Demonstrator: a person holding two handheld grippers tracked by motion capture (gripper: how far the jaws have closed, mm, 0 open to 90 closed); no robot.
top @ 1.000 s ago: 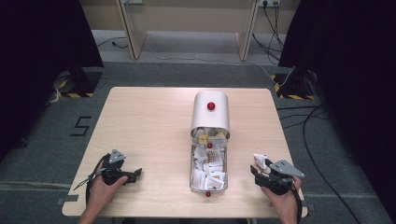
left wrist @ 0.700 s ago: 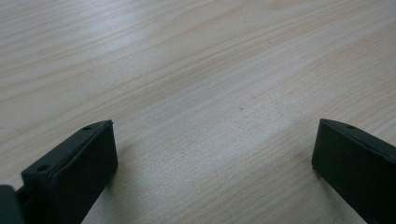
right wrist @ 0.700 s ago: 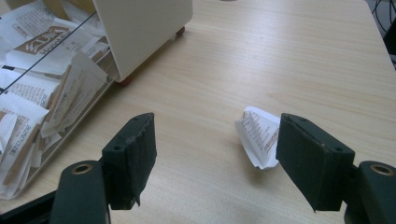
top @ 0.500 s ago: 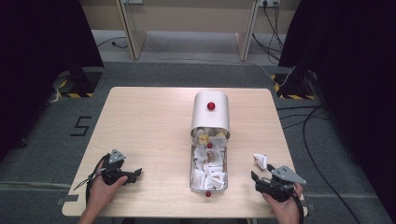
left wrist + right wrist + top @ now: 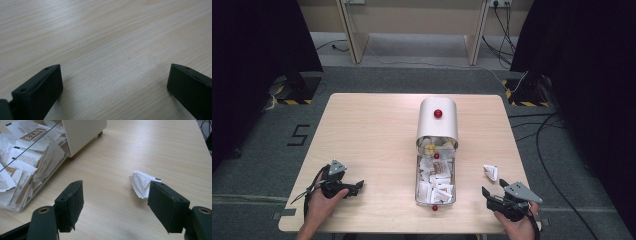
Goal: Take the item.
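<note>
1. Wooden table (image 5: 372,130), light grain, bare across its left half.
2. White box (image 5: 438,119) with a red knob (image 5: 438,113), standing at centre, toward 12 o'clock from the tray.
3. Clear tray (image 5: 418,187) drawn out of the box toward the near edge, full of white and brown paper sachets (image 5: 435,180); a red knob (image 5: 434,207) at its near end.
4. Right gripper (image 5: 493,192) at the table's near right corner, held in a hand (image 5: 518,227), grey three-cornered plate (image 5: 517,190) on top. Jaws just been opening, now spread wide, nothing between the pads.
5. Left gripper (image 5: 357,186) near the left front edge, held in a hand (image 5: 319,202), pointing toward 3 o'clock. In the left gripper view jaws wide apart, released, bare table (image 5: 107,50) between them.
6. Loose white sachet (image 5: 491,172) lying flat on the table, at about 3 o'clock from the tray, apart from it.
7. Sachet relative to the right gripper: just beyond the jaw tips, at about 12 o'clock in the high view, near but untouched.
8. In the right gripper view, sachet (image 5: 142,183) at about 1 o'clock, partly hidden behind the right jaw's tip, outside the gap; tray (image 5: 15,206) at 10 o'clock, box (image 5: 83,131) at 11 o'clock.
</note>
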